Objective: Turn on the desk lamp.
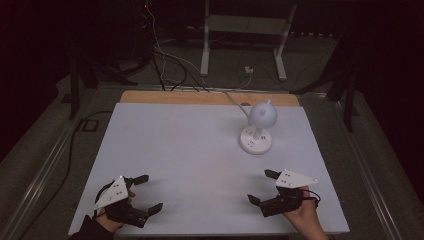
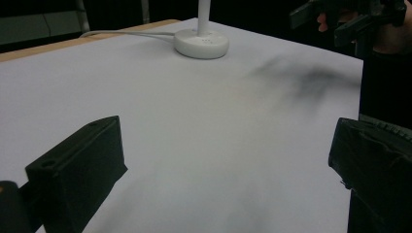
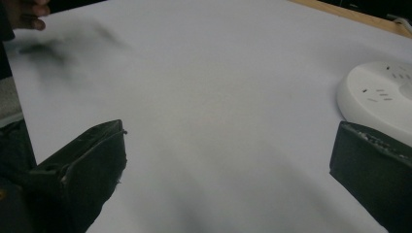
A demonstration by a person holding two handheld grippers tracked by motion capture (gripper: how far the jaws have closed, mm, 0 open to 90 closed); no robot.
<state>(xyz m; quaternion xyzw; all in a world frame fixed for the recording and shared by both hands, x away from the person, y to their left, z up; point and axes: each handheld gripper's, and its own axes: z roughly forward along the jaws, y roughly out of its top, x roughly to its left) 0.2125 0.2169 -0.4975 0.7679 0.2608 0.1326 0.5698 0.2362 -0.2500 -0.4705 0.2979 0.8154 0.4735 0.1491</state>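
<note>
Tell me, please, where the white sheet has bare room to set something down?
The widest free patch lies between the left gripper, the right gripper and the lamp; the sheet's far left is bare too. Only the lamp's corner is crowded.

Room light: dim, surroundings dark.
Table (image 1: 150, 150): white top, wooden strip along far edge.
Floor (image 1: 310, 55): grey, beyond table.
White frame legs (image 1: 205, 45): behind table.
Cables (image 1: 165, 65): on floor behind table.
</note>
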